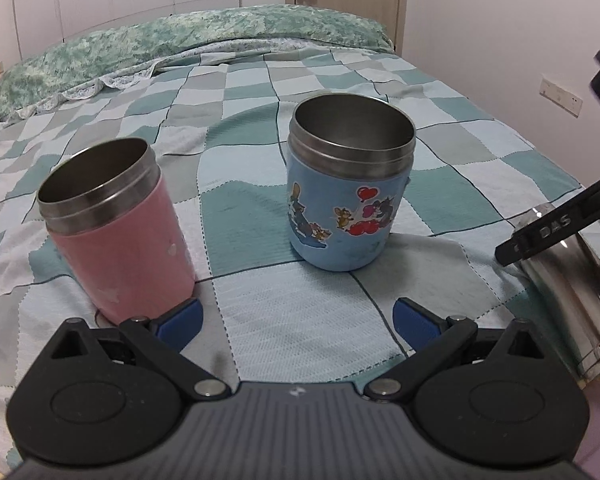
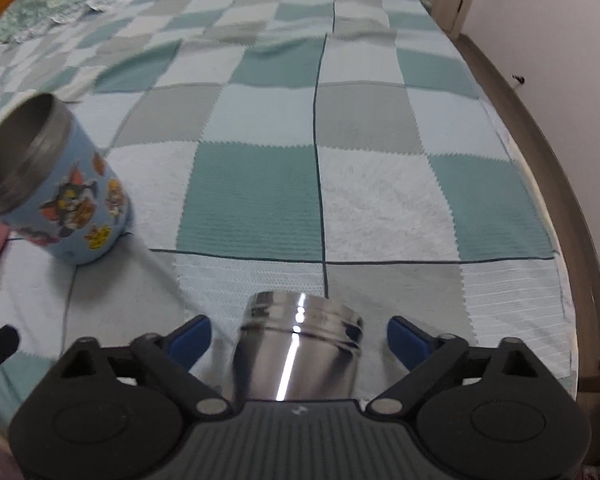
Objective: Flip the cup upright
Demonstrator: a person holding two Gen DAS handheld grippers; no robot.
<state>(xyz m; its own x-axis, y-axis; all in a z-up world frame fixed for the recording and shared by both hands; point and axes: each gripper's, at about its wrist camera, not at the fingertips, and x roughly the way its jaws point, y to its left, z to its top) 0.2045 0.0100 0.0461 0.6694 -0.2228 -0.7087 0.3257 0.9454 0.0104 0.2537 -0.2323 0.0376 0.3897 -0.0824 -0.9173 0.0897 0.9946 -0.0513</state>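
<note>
While upright, pink cup [image 1: 120, 232] flanks blue cup [image 1: 350, 184].

Three cups sit on one bed [image 1: 300, 320]: one pink cup [image 1: 120, 240] at lower left, one blue cup [image 1: 348, 208] with cartoon stickers at centre, and one bare steel cup [image 2: 296, 356] at the bottom of the right wrist view.
</note>
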